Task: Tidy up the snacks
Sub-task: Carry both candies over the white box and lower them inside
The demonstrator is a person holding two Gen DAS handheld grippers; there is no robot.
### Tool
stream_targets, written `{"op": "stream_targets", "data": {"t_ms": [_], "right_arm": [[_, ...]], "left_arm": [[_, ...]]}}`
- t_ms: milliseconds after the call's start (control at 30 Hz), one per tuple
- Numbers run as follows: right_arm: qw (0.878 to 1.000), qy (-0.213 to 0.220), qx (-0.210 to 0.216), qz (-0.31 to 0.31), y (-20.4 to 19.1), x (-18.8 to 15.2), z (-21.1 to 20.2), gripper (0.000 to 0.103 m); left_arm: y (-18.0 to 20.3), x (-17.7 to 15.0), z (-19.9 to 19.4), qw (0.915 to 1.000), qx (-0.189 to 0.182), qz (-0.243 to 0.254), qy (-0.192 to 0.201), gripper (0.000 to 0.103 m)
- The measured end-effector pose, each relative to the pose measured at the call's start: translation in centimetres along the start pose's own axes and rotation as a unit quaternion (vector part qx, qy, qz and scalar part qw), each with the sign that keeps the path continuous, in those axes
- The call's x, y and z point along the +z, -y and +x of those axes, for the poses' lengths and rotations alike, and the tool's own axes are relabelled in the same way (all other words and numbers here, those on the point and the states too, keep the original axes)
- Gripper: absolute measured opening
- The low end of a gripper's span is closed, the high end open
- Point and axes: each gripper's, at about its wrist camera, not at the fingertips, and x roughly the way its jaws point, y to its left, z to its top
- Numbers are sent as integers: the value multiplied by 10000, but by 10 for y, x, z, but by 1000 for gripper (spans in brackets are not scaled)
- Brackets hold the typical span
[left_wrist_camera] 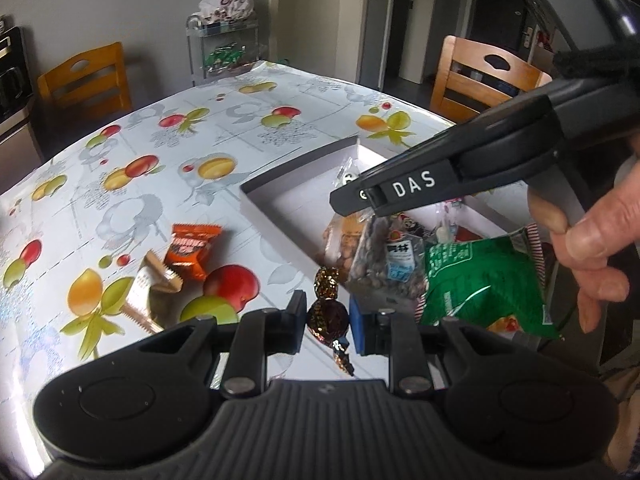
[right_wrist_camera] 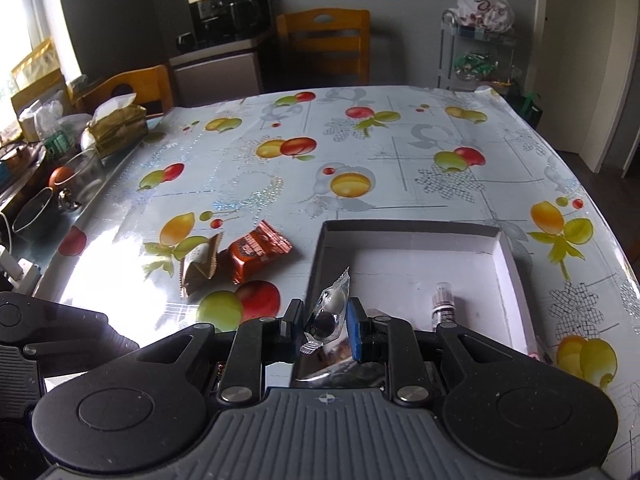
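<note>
tablecloth (right_wrist_camera: 280,184): glossy plastic | box (right_wrist_camera: 508,256): matt white card | orange snack wrapper (right_wrist_camera: 256,254): shiny foil | chair (right_wrist_camera: 324,44): wood

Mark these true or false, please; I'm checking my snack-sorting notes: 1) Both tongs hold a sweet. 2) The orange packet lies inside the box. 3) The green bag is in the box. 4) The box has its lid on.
1) True: the left tongs grip a brown-gold wrapped candy, the right tongs a clear-wrapped sweet.
2) False: the orange packet lies on the tablecloth, beside the box.
3) True: green bag.
4) False: it is open.
</note>
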Motion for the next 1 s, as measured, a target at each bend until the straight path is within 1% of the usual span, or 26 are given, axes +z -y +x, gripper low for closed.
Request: {"op": "stream_targets", "data": {"t_ms": [767,1000], "right_arm": [[9983,-9,-414,418,41,-15,-14,24],[9976,-66,-486,484,49,-20,-14,24]], "left_arm": [[27,18,25,9986,-407,349,-36,21],[28,23,35,9986,-451,253,-129,21]]}}
